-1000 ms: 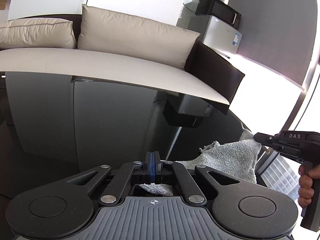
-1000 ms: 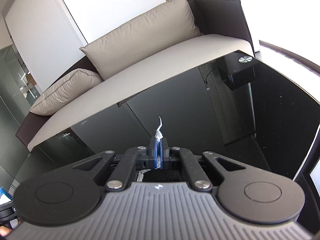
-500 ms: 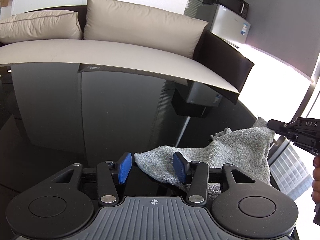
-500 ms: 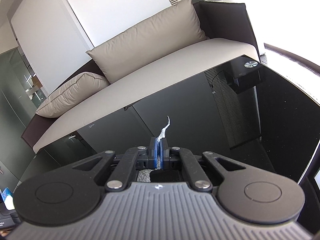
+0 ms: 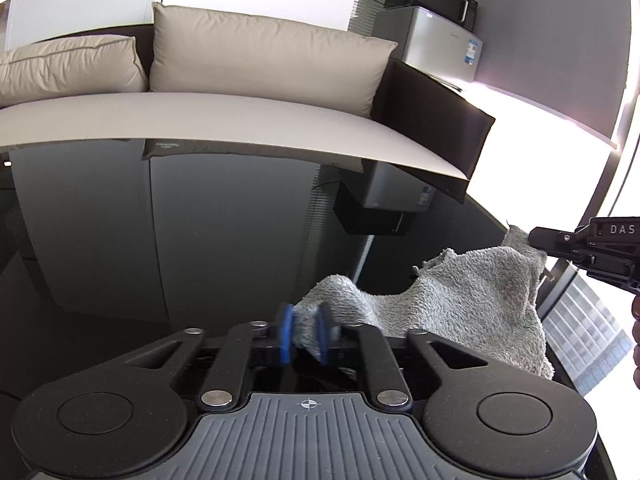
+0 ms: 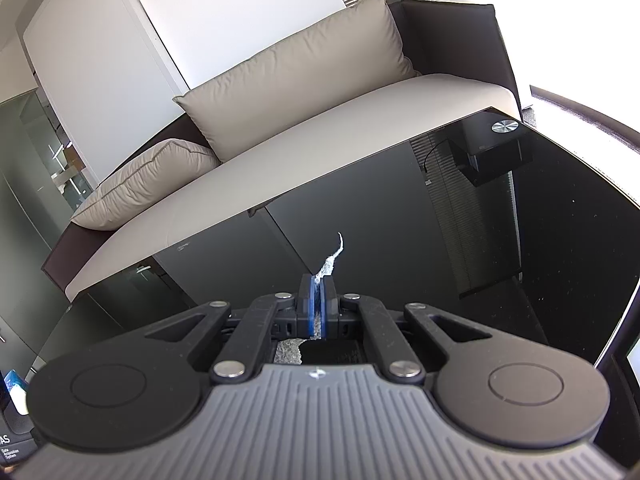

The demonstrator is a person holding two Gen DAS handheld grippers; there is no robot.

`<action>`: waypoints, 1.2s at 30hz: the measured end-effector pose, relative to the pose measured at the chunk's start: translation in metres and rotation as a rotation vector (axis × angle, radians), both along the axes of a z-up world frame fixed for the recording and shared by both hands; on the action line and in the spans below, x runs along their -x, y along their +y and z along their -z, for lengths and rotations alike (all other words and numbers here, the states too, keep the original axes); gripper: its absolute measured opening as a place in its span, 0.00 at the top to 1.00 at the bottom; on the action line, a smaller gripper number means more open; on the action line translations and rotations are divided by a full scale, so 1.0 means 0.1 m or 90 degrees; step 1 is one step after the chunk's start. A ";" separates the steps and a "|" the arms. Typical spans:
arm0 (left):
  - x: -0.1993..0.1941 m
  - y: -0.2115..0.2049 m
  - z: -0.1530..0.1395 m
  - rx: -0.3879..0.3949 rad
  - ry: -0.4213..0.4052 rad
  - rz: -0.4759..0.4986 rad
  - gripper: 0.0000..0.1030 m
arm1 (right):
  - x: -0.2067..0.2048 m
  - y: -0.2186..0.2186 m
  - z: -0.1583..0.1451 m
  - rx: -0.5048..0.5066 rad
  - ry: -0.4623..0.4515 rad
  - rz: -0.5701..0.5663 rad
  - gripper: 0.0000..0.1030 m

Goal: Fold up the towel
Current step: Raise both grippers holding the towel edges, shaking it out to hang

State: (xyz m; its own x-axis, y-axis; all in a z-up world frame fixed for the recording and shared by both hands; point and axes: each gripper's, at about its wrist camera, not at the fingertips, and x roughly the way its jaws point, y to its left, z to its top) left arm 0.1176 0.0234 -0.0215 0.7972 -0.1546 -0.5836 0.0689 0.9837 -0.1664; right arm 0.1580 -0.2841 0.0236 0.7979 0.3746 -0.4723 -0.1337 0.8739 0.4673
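Half a second ago the left hand-held gripper (image 5: 306, 334) stood open around a towel (image 5: 472, 304) corner; now its blurred blue pads are closing and pinch that corner; the right hand-held gripper (image 6: 319, 307) stays clamped on another corner (only a thin tip shows past it). Between them the grey towel sags onto the glossy black worktop (image 5: 200, 240); behind stands a beige sofa (image 5: 248, 108); a hand (image 5: 635, 344) is cut off at the edge.

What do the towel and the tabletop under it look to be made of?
Towel: grey terry cloth, probably cotton; looped, nubby pile and limp draping show it. Table: black and glossy, likely glass or lacquer; it mirrors the sofa and walls sharply.
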 end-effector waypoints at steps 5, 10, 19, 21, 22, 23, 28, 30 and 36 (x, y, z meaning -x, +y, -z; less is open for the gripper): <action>0.00 -0.07 0.00 -0.006 -0.003 0.017 0.96 | 0.00 -0.01 0.01 0.002 0.001 0.004 0.98; 0.02 -0.05 -0.05 0.020 -0.016 0.000 0.97 | 0.01 0.00 0.01 0.004 -0.003 0.004 0.98; 0.12 0.09 -0.29 0.063 -0.076 -0.005 0.97 | 0.02 -0.05 -0.01 -0.006 -0.008 0.011 0.98; 0.16 0.10 -0.38 0.069 -0.094 -0.003 0.97 | 0.03 -0.05 -0.04 -0.009 -0.016 0.010 0.98; 0.18 0.10 -0.41 0.070 -0.103 -0.002 0.97 | 0.04 -0.05 -0.06 -0.011 -0.021 0.010 0.98; 0.19 0.11 -0.45 0.072 -0.111 -0.003 0.97 | 0.05 -0.05 -0.08 -0.014 -0.026 0.011 0.98; 0.30 0.13 -0.66 0.077 -0.166 -0.019 0.97 | 0.12 -0.06 -0.24 -0.028 -0.056 0.014 0.98; 0.33 0.11 -0.73 0.078 -0.181 -0.020 0.97 | 0.17 -0.07 -0.32 -0.035 -0.071 0.016 0.98; 0.44 0.04 -0.93 0.071 -0.218 -0.023 0.97 | 0.30 -0.10 -0.55 -0.047 -0.113 0.022 0.98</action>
State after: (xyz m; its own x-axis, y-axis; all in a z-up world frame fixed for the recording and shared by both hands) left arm 0.0740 0.0277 0.0710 0.9494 -0.1708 -0.2635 0.1051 0.9635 -0.2461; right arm 0.1280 -0.2939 0.0787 0.8792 0.3739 -0.2954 -0.1899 0.8435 0.5024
